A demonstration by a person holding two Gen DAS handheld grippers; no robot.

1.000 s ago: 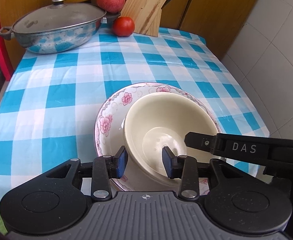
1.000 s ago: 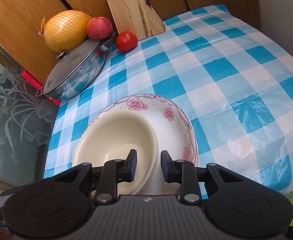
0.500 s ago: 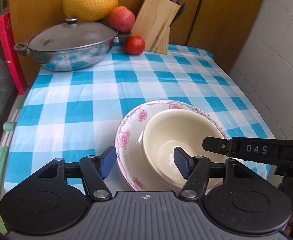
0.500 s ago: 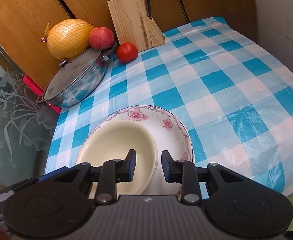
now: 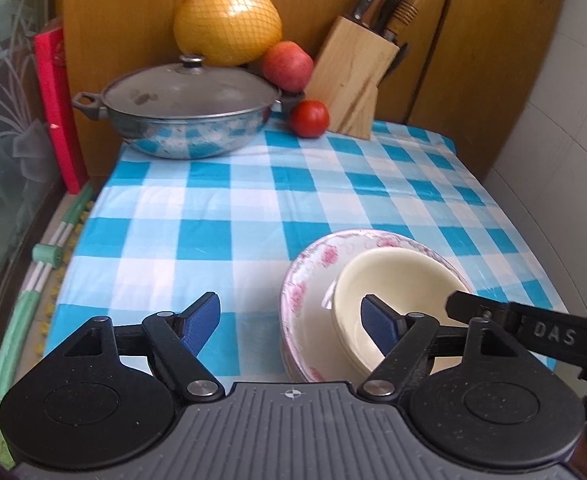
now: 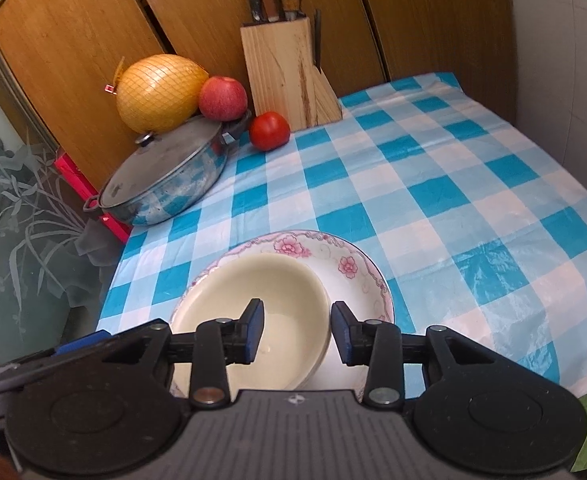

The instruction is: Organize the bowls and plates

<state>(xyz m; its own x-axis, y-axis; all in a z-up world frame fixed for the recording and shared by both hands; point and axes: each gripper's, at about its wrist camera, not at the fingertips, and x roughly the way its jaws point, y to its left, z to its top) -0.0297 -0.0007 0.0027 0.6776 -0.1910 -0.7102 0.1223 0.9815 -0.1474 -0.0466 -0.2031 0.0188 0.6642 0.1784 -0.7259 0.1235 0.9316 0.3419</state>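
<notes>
where a second earlier the left gripper (image 5: 289, 318) had pinched the cream bowl's (image 5: 401, 276) rim, its fingers stood spread wide and drawn back. the right gripper (image 6: 297, 328) had also parted, straddling that rim. the bowl sat inside the flowered bowl (image 6: 357, 268) near the table's (image 5: 253, 200) front edge, checked cloth bare beyond.

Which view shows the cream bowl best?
The right wrist view: the cream bowl shows nearly whole, nested off-centre in the floral bowl, with only its near edge behind the open right tongs. The left wrist view shows it smaller, at the frame's right, partly covered by both tongs.
</notes>
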